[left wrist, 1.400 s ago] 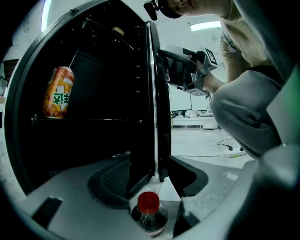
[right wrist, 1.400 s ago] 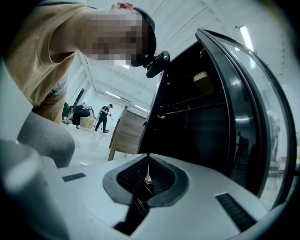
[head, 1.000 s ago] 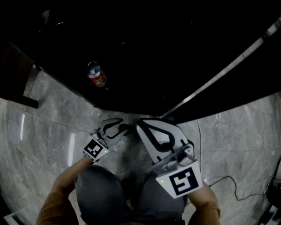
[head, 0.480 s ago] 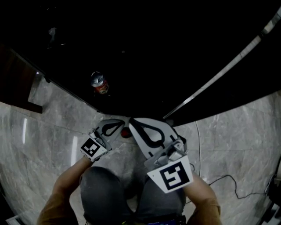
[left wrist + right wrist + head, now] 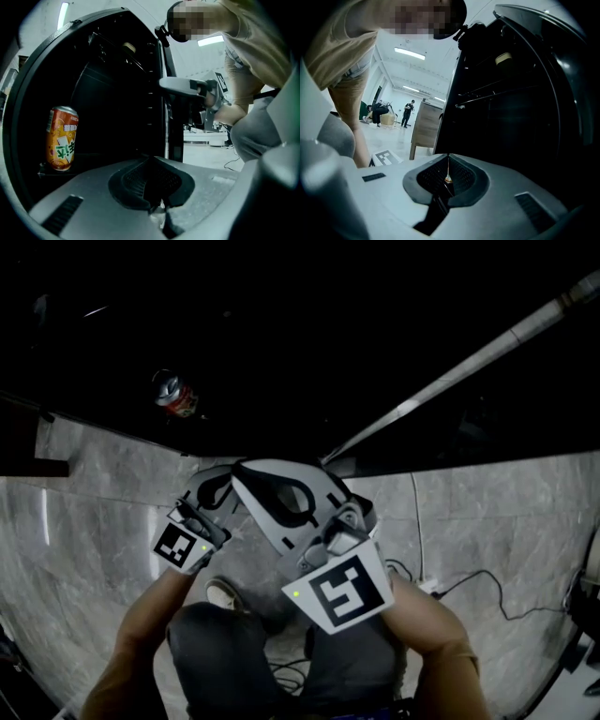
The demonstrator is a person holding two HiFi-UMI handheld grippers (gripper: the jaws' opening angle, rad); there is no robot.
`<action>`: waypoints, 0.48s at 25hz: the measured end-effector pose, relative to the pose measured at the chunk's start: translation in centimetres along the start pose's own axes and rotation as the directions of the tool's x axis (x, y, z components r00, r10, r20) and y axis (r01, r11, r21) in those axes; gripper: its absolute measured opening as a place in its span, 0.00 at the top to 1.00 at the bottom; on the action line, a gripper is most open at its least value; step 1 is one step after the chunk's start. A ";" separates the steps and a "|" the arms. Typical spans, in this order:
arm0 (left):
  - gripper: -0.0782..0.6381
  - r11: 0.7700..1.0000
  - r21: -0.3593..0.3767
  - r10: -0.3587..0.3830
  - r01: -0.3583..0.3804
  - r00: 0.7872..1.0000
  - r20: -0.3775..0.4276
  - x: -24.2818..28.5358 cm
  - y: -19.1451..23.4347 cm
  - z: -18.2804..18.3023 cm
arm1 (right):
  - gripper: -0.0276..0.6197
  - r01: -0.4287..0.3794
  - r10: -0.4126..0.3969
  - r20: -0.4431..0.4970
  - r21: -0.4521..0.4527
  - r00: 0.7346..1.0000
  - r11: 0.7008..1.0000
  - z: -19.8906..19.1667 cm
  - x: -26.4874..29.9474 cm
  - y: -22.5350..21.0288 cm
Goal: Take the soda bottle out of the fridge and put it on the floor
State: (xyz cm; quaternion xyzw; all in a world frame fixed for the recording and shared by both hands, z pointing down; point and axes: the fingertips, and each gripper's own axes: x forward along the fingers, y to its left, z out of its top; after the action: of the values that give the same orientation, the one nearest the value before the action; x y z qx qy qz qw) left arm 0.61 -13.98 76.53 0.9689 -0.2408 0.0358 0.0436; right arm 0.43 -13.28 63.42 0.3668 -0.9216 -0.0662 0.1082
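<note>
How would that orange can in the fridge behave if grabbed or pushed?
The can stands upright, taller than wide, so a push near its top would probably tip it, and its round body would then likely roll. Its smooth, glossy wall looks slippery, and may dent if squeezed hard.

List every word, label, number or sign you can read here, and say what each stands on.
Nothing here is clear enough to quote.
Orange drink can: large green Chinese characters on a white patch, with small pale print above them, all too blurred to read.
Marker cubes: black-and-white square codes, no words or numbers.
</note>
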 end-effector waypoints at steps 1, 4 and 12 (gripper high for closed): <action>0.89 1.000 -0.002 0.002 -0.002 1.000 0.003 -0.2 -0.3 0.7 | 0.95 0.012 -0.012 -0.004 0.002 1.000 1.000 0.0 -0.1 0.2; 0.89 1.000 0.018 -0.007 0.008 1.000 -0.019 -1.6 -2.0 2.0 | 0.95 0.061 -0.061 -0.007 -0.024 0.998 0.998 0.3 -0.3 0.6; 0.89 0.994 -0.050 0.098 -0.101 0.994 -0.049 -4.2 -3.0 7.4 | 0.95 0.119 -0.116 -0.034 0.121 0.993 0.985 3.5 -1.3 0.6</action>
State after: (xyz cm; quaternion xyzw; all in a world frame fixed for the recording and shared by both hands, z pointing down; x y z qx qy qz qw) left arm -1.27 -10.13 68.59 0.9532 -0.2885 0.0540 0.0725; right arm 0.10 -11.83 60.00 0.4272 -0.8992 -0.0106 0.0938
